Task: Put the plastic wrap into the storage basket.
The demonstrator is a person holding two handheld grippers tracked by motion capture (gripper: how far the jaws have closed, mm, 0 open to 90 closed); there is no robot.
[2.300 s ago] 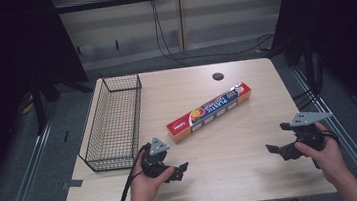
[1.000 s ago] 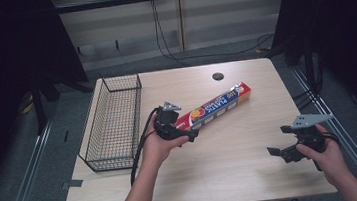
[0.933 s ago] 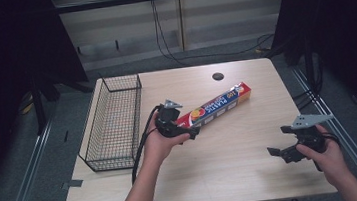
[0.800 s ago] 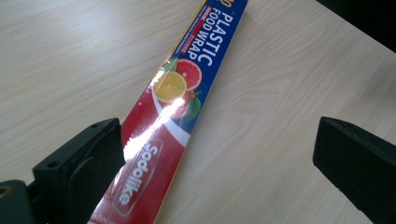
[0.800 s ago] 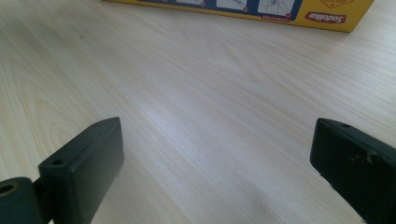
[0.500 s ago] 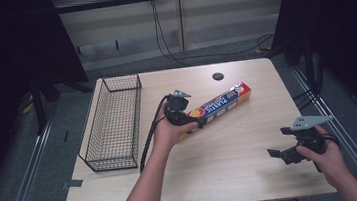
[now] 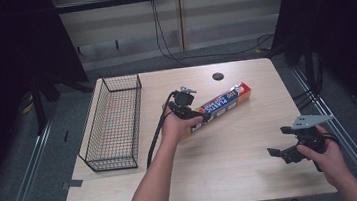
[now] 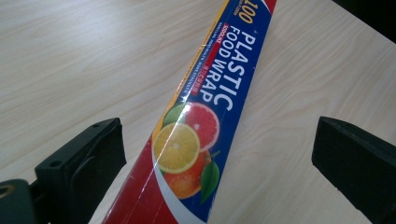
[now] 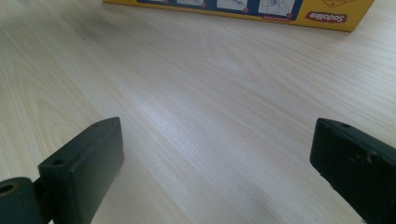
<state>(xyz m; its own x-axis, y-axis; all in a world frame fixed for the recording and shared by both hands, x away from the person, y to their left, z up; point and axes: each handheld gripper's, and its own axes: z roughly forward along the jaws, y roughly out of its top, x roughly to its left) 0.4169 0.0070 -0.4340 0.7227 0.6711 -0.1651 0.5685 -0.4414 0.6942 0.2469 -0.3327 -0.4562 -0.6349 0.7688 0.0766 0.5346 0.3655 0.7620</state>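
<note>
The left hand-held gripper (image 7: 195,113) had moved from the lower left of the high view up to the plastic wrap box (image 7: 222,104) at centre frame, its jaws spread wide to either side of the box's near end and not yet closed, so a grasp looked imminent. The right hand-held gripper (image 7: 283,150) waited wide open and empty at lower right. The box's near end was cut off in the left gripper view.

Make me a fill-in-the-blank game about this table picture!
1. The left gripper is over the box of plastic food ____.
2. Its jaws stand ____, one on each side of the box.
3. The wire ____ sits at the table's left side.
4. The right gripper holds ____.

Missing words: wrap; open; basket; nothing
</note>
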